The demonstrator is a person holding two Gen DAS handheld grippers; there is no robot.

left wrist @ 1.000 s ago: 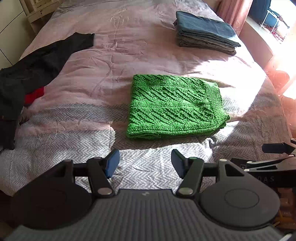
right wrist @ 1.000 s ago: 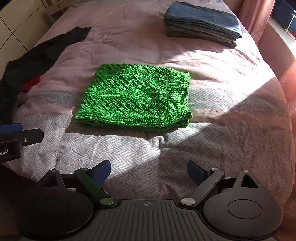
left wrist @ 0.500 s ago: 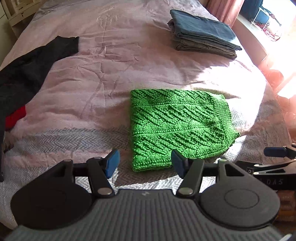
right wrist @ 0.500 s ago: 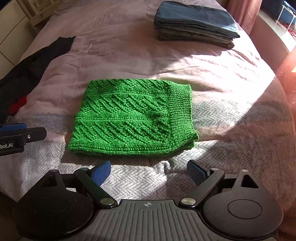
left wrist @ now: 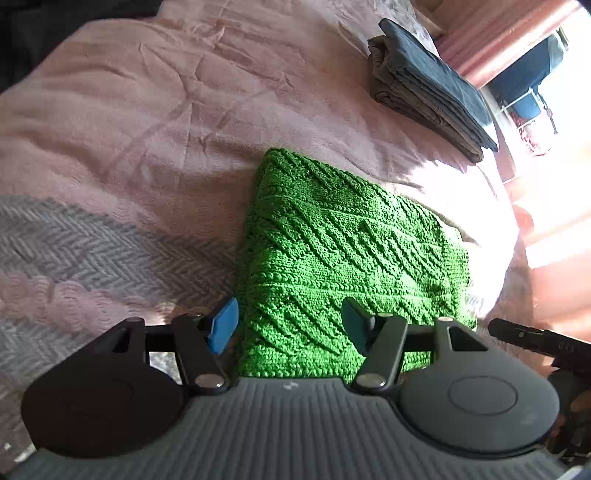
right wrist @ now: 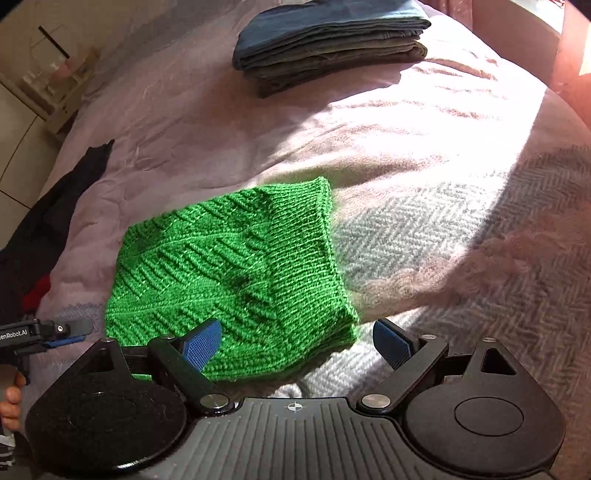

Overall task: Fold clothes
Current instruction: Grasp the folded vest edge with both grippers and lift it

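A folded green knitted sweater point(left wrist: 343, 258) lies on the bed point(left wrist: 147, 129). My left gripper point(left wrist: 290, 325) hangs open over its near left corner: one blue pad sits at the sweater's left edge, the other above the knit. In the right wrist view the same sweater point(right wrist: 236, 266) fills the middle. My right gripper point(right wrist: 297, 343) stands wide open over its near right corner, one pad above the knit and one beyond the ribbed edge. Neither gripper's pads press on the fabric.
A stack of folded dark blue and grey clothes point(right wrist: 328, 44) rests at the far side of the bed point(right wrist: 443, 184). Loose black clothing point(right wrist: 48, 229) with a red piece point(right wrist: 37, 291) lies at the left. The bed's edge and a pink curtain point(left wrist: 517, 33) are at the right.
Both grippers have dropped and moved forward toward the green sweater, which now sits much closer, with its near corners between the jaws. Both views have rolled. The jaw openings look unchanged.
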